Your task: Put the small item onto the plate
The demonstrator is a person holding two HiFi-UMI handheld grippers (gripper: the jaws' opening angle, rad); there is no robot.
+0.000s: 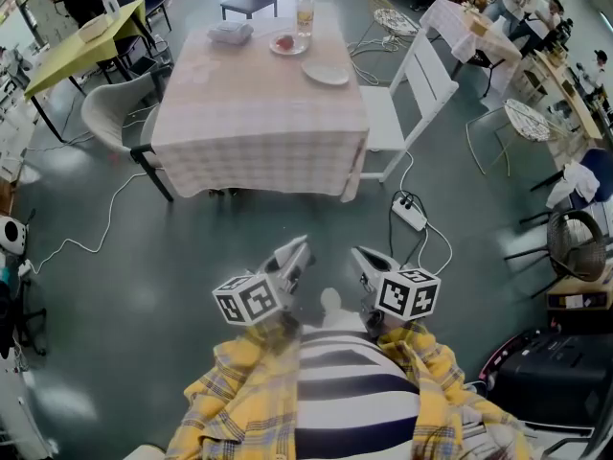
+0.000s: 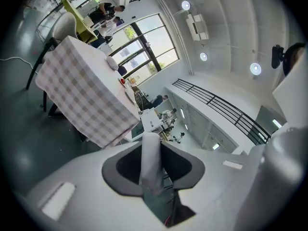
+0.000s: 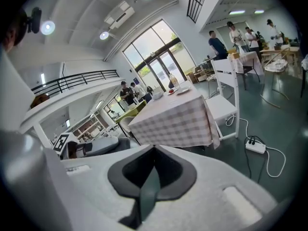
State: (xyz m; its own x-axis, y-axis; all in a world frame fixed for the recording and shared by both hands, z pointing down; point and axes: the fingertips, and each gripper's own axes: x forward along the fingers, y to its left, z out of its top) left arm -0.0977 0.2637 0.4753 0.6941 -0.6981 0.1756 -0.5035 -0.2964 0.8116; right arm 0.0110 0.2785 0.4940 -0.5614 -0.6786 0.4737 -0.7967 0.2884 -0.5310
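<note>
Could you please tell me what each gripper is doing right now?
Left gripper: slightly open, empty.
Right gripper: shut, empty.

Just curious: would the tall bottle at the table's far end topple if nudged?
Likely, if pushed high: the bottle stands upright, tall and narrow. It looks like clear plastic, so it is probably light. Its smooth round body could roll once down.

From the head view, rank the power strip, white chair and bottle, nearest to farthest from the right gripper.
1. Power strip, on the floor by the right gripper.
2. White chair, right of the table.
3. Bottle, table's far edge.
</note>
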